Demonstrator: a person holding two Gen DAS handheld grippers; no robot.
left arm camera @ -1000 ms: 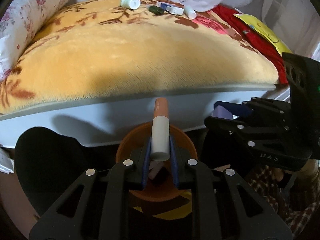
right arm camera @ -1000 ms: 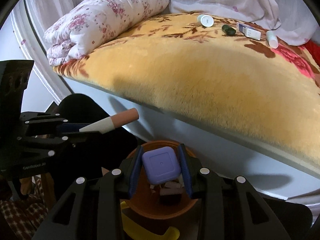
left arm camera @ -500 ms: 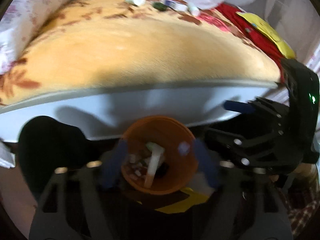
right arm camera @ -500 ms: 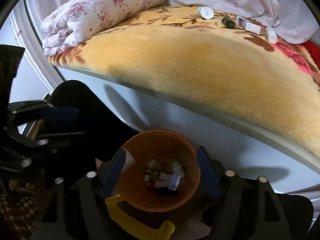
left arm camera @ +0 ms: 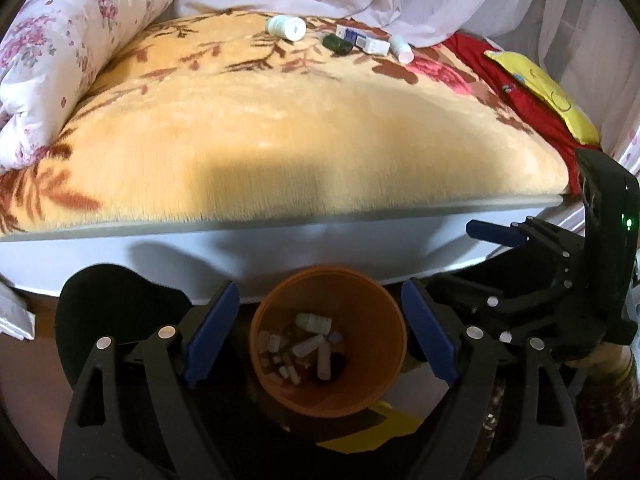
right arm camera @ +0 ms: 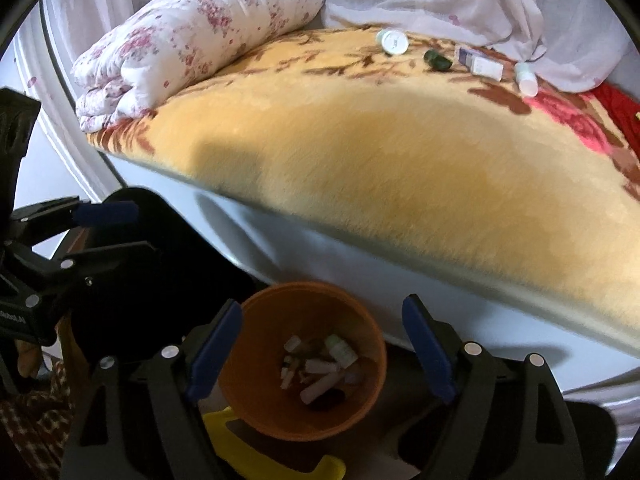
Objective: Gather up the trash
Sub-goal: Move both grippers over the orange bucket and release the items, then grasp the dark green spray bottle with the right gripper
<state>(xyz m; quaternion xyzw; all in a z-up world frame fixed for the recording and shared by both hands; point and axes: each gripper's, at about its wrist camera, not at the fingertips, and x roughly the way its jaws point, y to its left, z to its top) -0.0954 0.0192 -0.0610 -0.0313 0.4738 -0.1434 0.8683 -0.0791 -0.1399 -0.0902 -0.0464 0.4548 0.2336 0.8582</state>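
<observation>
An orange bin [left arm camera: 328, 340] stands on the floor by the bed, holding several small tubes and bottles; it also shows in the right wrist view [right arm camera: 302, 364]. My left gripper [left arm camera: 320, 336] is open and empty above the bin. My right gripper [right arm camera: 320, 344] is open and empty above it too. On the far side of the yellow blanket lie a white jar [left arm camera: 286, 27] [right arm camera: 393, 41], a dark green bottle [left arm camera: 336, 44] [right arm camera: 437, 60], a blue-white box [left arm camera: 362, 40] [right arm camera: 480, 63] and a small white bottle [left arm camera: 401, 49] [right arm camera: 526, 79].
A flowered quilt roll [right arm camera: 196, 40] lies at the bed's left. A red cloth with a yellow piece [left arm camera: 540, 84] lies at the right. A black round seat [right arm camera: 168, 240] stands by the bin. A yellow object [right arm camera: 272, 456] lies on the floor under it.
My left gripper opened and let the white-and-pink tube fall into the bin. My right gripper opened and dropped the purple square case into it. Both grippers then rose slightly.
</observation>
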